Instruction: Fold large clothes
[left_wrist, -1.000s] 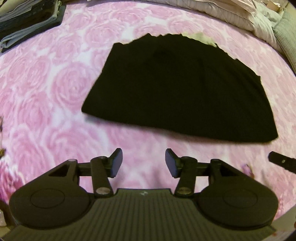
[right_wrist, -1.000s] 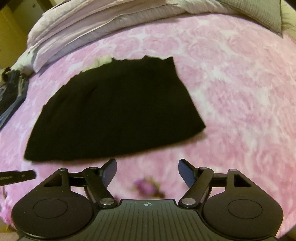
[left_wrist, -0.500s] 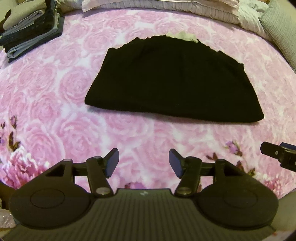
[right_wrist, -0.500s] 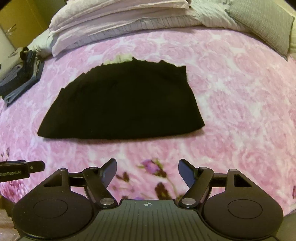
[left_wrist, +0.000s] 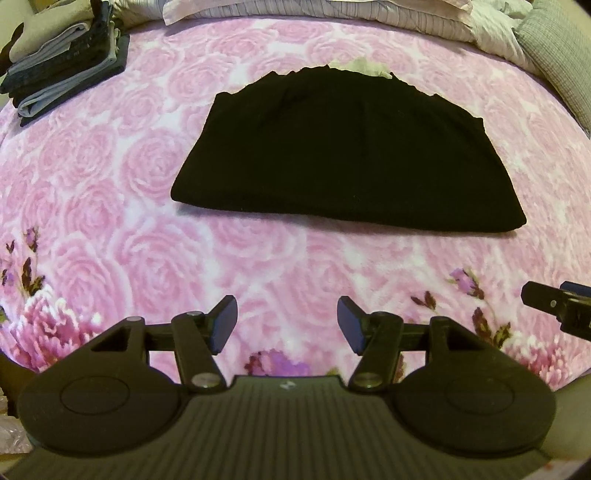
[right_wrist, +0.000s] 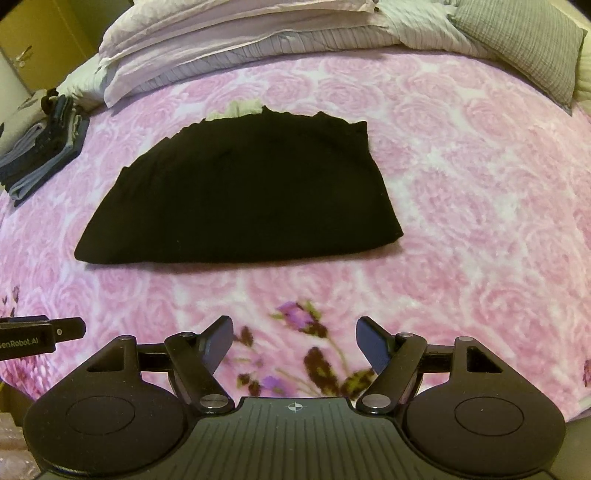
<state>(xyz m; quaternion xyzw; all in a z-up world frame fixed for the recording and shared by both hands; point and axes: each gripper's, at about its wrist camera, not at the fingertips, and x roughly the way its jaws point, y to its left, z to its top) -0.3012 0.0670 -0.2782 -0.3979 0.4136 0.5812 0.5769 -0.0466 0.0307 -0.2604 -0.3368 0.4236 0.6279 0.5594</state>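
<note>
The bed (left_wrist: 92, 192), covered in pink roses, is carrying a folded black garment (left_wrist: 351, 155) lying flat near its middle, a stack of folded clothes (left_wrist: 62, 55) sitting at its far left corner; left claw (left_wrist: 287, 323) and right claw (right_wrist: 294, 345) are hovering released, grasping nothing

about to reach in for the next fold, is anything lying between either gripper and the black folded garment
Nothing visible. Only bare pink rose-print blanket lies between the open left gripper, the open right gripper and the black folded garment.
</note>
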